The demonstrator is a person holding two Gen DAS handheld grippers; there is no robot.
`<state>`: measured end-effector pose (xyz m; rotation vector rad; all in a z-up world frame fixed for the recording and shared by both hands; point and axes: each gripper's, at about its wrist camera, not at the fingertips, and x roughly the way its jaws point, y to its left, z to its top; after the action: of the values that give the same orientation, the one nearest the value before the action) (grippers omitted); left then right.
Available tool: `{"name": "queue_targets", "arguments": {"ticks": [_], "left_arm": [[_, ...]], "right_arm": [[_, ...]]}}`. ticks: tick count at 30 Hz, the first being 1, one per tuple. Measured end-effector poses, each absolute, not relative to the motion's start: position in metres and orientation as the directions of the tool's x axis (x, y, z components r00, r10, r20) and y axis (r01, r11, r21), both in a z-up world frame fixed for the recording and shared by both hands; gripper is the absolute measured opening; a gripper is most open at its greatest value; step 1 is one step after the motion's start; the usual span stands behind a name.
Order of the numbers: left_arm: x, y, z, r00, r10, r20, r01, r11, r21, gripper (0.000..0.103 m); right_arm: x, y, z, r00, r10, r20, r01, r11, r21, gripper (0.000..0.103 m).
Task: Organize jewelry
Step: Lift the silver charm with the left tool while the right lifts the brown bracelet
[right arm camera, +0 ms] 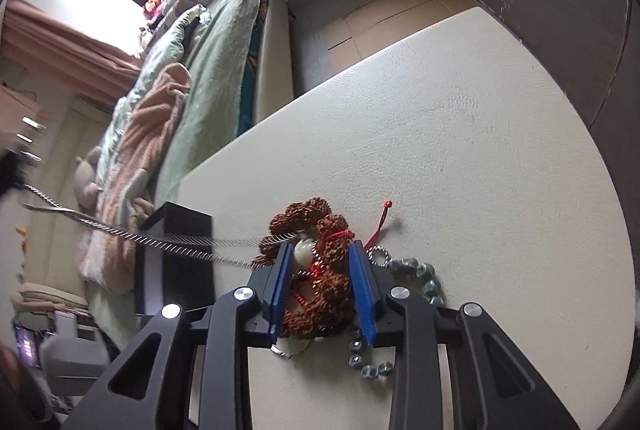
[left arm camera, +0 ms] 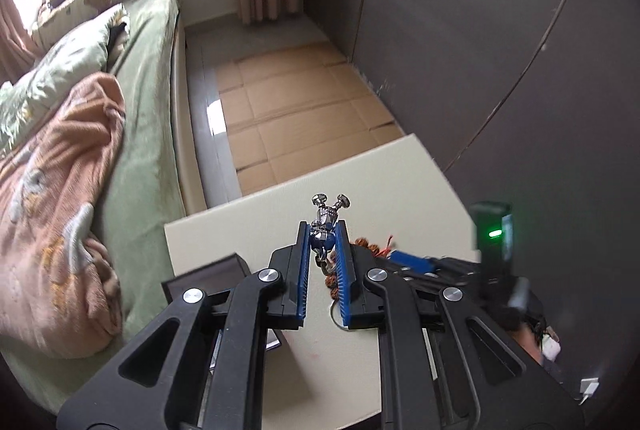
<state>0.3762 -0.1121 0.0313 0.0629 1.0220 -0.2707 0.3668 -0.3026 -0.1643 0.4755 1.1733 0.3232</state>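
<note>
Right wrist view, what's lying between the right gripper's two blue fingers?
In the right wrist view, a bunched brown beaded bracelet with red cord and a pale stone sits between the right gripper fingers on the cream table.

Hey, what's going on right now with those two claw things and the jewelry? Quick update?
Left gripper shut on silver pendant, chain taut. Right gripper pinning brown bead pile on table. Chain snagged in pile.
</note>
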Motion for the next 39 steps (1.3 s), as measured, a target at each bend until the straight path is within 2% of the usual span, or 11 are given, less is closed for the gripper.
{"name": "queue_targets", "arguments": {"ticks": [6,9,15,30,34,39], "left_arm": [[0.369,-0.109,0.068,0.551,-0.197,-0.811,0.254,0.965,-0.061,0.013],[0.366,-0.106,0.084,0.571,-0.194,-0.798,0.254,0.966,-0.053,0.013],[0.356,-0.094,0.119,0.631,-0.176,-0.755,0.232,0.972,-0.033,0.013],[0.326,-0.063,0.211,0.747,-0.141,-0.649,0.188,0.982,0.003,0.013],[0.319,-0.056,0.225,0.765,-0.133,-0.63,0.178,0.984,0.008,0.013],[0.315,-0.048,0.232,0.776,-0.117,-0.62,0.165,0.986,0.02,0.013]], "right_arm": [[0.379,-0.293,-0.179,0.343,0.44,-0.83,0.009,0.882,0.472,0.027],[0.38,-0.291,-0.178,0.345,0.449,-0.824,0.0,0.878,0.479,0.018],[0.37,-0.293,-0.159,0.384,0.505,-0.773,-0.036,0.845,0.534,0.018],[0.348,-0.294,-0.122,0.441,0.566,-0.697,-0.136,0.809,0.571,0.018],[0.345,-0.293,-0.118,0.454,0.544,-0.705,-0.144,0.826,0.545,0.018],[0.342,-0.294,-0.114,0.456,0.576,-0.679,-0.152,0.802,0.578,0.018]]}}
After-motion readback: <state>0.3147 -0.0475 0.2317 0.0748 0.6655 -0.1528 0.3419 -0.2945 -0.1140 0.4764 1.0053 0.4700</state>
